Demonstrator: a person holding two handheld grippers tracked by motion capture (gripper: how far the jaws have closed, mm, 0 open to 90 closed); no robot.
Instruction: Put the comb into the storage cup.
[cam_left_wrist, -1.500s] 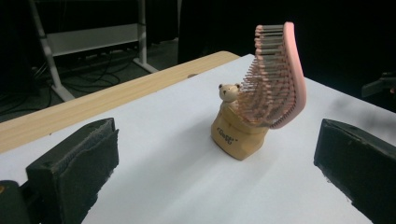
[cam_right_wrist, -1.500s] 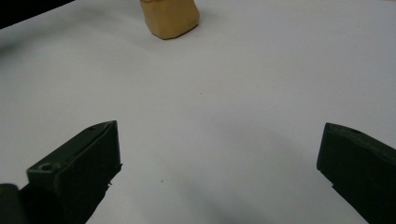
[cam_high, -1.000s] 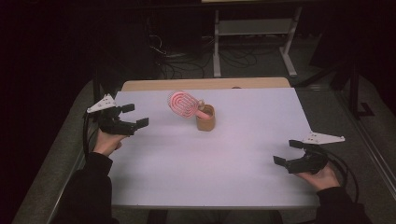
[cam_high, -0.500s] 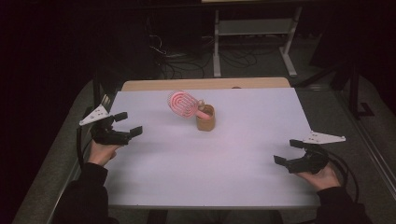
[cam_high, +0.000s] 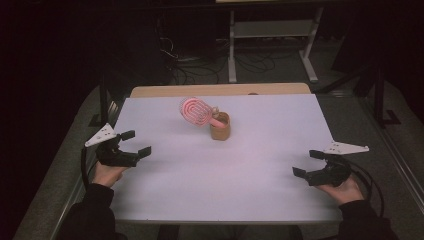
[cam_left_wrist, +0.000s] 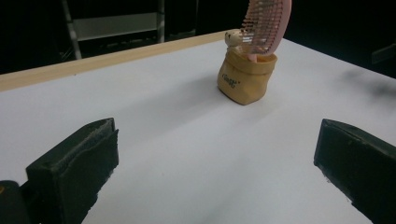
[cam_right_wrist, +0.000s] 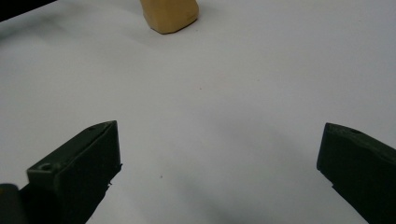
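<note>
While both my claws, left claw (cam_high: 131, 148) and right claw (cam_high: 309, 167), gape empty, a careless reach could topple the top-heavy pink brush (cam_high: 196, 111) in its tan cup (cam_high: 220, 128) at frame centre.

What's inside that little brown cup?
A pink hairbrush stands in the tan cup, its head sticking out and leaning over the rim. A small beige knob peeks out beside it. The cup's wall hides the handle's lower end.

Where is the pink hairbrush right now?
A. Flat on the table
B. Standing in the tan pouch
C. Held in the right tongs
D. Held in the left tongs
B: the pink hairbrush stands handle-down in the tan pouch, while the left tongs and right tongs are open and apart from it.
</note>
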